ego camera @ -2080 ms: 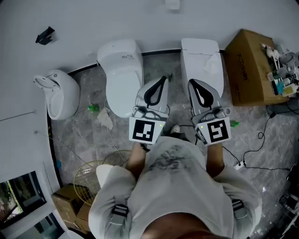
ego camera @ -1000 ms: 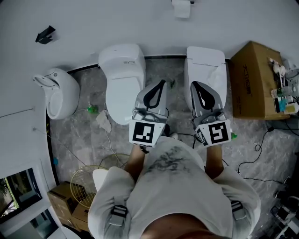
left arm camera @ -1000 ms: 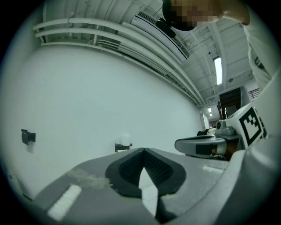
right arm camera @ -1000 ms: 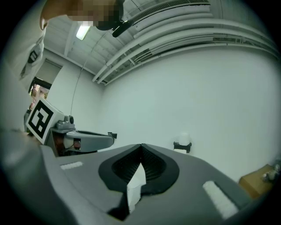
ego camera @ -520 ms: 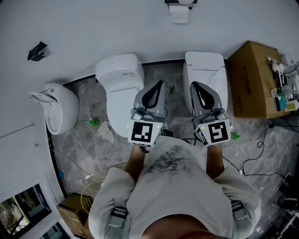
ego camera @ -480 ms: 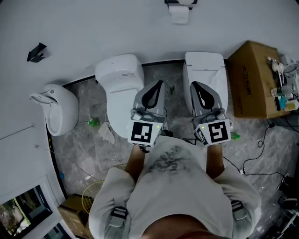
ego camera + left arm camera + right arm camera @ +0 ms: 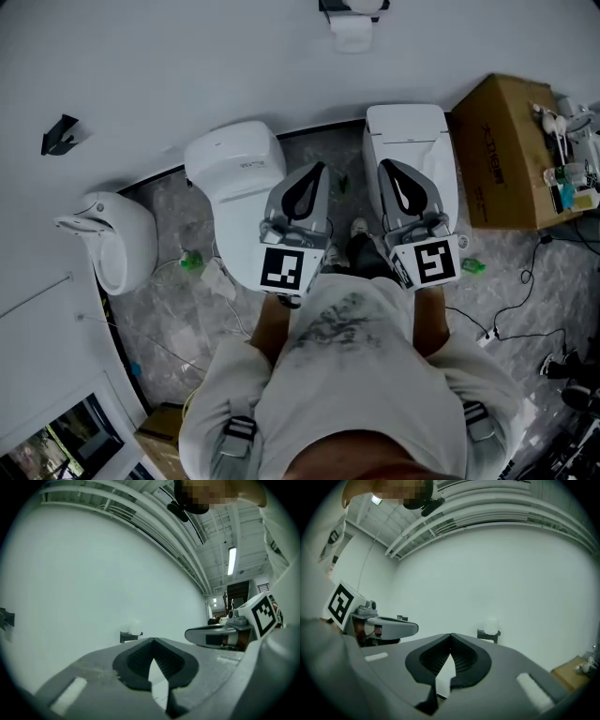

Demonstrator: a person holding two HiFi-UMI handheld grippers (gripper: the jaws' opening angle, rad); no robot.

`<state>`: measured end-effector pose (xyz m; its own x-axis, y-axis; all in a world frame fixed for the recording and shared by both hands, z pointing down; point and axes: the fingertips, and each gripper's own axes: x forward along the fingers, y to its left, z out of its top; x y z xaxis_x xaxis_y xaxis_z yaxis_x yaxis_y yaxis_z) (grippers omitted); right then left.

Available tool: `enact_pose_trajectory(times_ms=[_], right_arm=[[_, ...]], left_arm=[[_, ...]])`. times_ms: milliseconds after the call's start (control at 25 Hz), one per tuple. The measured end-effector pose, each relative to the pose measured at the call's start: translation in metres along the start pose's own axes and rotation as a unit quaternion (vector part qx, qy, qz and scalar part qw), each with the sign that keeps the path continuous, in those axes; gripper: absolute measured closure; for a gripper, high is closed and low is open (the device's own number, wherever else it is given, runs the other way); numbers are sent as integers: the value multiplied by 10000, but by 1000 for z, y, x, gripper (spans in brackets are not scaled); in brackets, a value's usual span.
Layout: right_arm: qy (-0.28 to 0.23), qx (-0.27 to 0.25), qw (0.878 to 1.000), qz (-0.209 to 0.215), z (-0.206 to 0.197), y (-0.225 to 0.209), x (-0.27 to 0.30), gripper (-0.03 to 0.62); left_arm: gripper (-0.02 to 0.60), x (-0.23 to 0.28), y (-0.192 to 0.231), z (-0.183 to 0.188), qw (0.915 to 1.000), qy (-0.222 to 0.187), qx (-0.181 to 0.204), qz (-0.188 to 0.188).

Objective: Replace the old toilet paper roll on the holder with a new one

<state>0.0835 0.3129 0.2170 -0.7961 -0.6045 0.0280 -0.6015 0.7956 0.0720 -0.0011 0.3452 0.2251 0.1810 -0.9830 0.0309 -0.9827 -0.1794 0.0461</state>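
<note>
Aiming left gripper and right gripper, jaws clenched empty, at the old toilet paper roll. Guessing light, squishy; pinching its sides gently.

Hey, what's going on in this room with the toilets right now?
A person holds a two-jaw gripper in each hand, both aimed at the white wall. The left gripper and right gripper are shut with nothing between their jaws. The toilet paper roll hangs on its wall holder ahead, untouched, past the rounded toilet and the square toilet. No replacement roll is in hand, so the swap hasn't begun.
</note>
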Motion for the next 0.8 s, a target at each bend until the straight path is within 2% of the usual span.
enact_pose_trajectory(times_ms=[480,800], right_arm=[[25,75,9998,165,-13,-34,52,594],[80,144,9994,294,-22,-84,99,594]], left_arm=[[583,52,30,-5,9999,-5,70,154],[583,117,47,-9,9998,80,14,208]])
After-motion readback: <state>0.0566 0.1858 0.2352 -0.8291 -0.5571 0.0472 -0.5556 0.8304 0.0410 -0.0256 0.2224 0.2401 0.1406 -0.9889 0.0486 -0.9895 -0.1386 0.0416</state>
